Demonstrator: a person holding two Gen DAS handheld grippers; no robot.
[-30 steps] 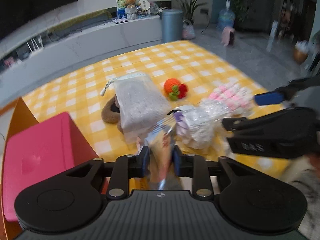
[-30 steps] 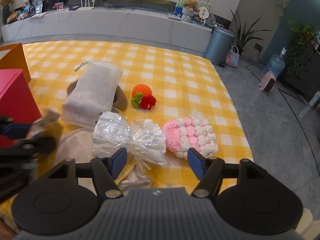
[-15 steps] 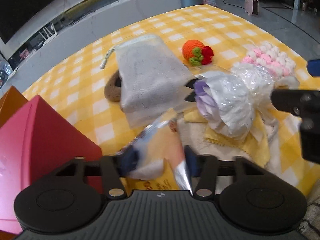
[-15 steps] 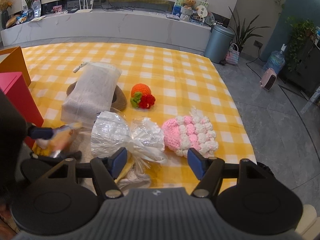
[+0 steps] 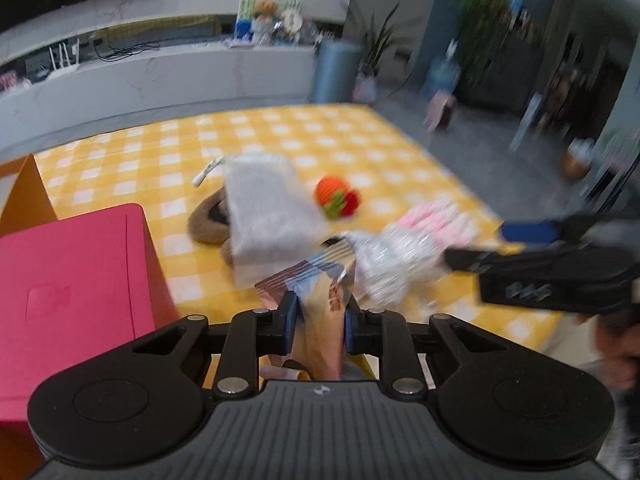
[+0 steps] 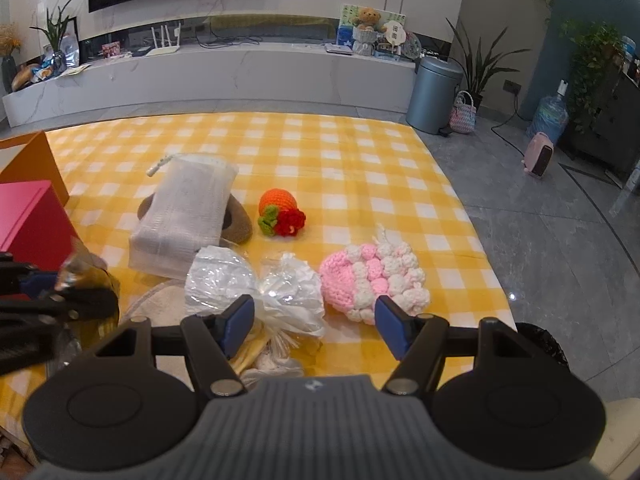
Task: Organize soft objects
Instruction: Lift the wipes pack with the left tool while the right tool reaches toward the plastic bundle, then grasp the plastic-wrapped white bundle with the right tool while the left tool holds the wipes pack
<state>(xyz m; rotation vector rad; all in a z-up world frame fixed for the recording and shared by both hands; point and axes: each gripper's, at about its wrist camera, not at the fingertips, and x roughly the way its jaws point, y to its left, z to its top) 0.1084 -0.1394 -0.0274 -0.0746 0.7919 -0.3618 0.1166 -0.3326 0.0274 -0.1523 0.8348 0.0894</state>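
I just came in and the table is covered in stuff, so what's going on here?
A person is sorting soft things on a yellow checked tablecloth with a gripper in each hand. The left gripper has a shiny foil packet between its jaws, which are closing on it, next to a pink box. The right gripper hangs open over a clear plastic bundle, holding nothing. A pink and white crocheted piece, an orange crocheted toy and a white mesh bag lie untouched.

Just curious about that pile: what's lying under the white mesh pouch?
A brown fuzzy item pokes out from beneath the white mesh pouch on both sides. Its middle is covered, so what it is cannot be told.
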